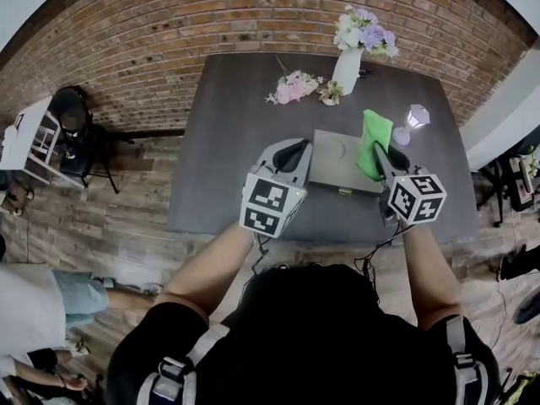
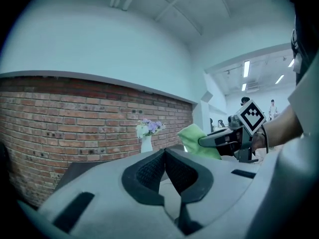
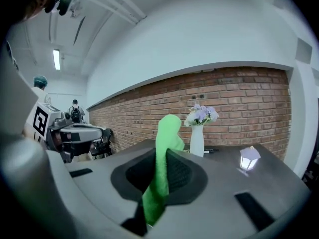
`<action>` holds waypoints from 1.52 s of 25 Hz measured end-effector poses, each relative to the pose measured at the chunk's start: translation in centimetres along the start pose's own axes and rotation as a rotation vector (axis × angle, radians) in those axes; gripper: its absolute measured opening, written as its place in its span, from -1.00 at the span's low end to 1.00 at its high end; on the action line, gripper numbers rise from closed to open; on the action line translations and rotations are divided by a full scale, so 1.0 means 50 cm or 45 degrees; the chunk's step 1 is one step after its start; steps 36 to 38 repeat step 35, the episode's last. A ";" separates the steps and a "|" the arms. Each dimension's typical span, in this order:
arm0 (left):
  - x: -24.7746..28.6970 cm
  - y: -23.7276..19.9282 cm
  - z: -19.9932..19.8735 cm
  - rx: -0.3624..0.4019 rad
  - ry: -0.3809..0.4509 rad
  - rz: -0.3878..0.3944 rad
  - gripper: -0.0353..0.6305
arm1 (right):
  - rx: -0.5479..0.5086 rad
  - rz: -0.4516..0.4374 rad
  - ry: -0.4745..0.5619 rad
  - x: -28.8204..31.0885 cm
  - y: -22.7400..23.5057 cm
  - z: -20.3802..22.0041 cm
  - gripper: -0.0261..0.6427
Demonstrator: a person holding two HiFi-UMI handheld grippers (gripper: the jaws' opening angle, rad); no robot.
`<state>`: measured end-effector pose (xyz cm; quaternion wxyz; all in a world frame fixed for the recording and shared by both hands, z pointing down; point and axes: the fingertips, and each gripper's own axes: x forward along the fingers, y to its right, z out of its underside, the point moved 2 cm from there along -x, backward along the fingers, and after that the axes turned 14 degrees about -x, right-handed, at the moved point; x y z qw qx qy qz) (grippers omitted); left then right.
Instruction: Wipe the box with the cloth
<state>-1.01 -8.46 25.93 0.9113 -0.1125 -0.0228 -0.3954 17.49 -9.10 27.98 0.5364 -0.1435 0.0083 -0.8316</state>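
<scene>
A flat grey box (image 1: 337, 160) lies on the dark table (image 1: 228, 142) in the head view. My right gripper (image 1: 379, 153) is shut on a green cloth (image 1: 374, 142) that hangs over the box's right part; in the right gripper view the cloth (image 3: 163, 168) stands pinched between the black pads. My left gripper (image 1: 297, 152) hovers at the box's left edge, shut with nothing in it, its pads (image 2: 149, 172) meeting in the left gripper view. From that view the right gripper (image 2: 219, 139) shows with the cloth (image 2: 195, 139).
A white vase of purple flowers (image 1: 348, 62) and a loose pink bunch (image 1: 293, 87) stand at the table's far side. A small lantern (image 1: 414, 120) sits right of the box. A brick wall is beyond; a chair (image 1: 74, 133) and a person (image 1: 42, 310) are at the left.
</scene>
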 end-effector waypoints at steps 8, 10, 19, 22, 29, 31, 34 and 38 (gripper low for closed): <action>0.009 0.014 -0.024 0.023 0.014 -0.050 -0.87 | -0.035 -0.034 0.058 -0.006 0.029 -0.029 -0.81; 0.014 0.027 -0.028 0.036 0.012 -0.055 -0.87 | -0.041 -0.040 0.067 -0.014 0.038 -0.029 -0.81; 0.019 0.071 -0.036 0.075 0.003 -0.074 -0.87 | -0.034 -0.059 0.098 -0.044 0.063 -0.018 -0.81; 0.020 0.079 -0.035 0.079 -0.002 -0.079 -0.87 | -0.026 -0.063 0.109 -0.050 0.065 -0.017 -0.81; 0.016 0.088 -0.023 0.071 -0.011 -0.092 -0.87 | -0.012 -0.069 0.117 -0.058 0.067 -0.005 -0.81; 0.014 0.085 -0.021 0.068 -0.013 -0.095 -0.87 | -0.005 -0.069 0.119 -0.058 0.067 -0.006 -0.81; 0.012 0.078 -0.025 0.062 -0.007 -0.106 -0.87 | -0.002 -0.074 0.122 -0.054 0.064 -0.010 -0.81; 0.011 0.075 -0.026 0.060 -0.004 -0.111 -0.87 | -0.003 -0.076 0.123 -0.052 0.063 -0.012 -0.81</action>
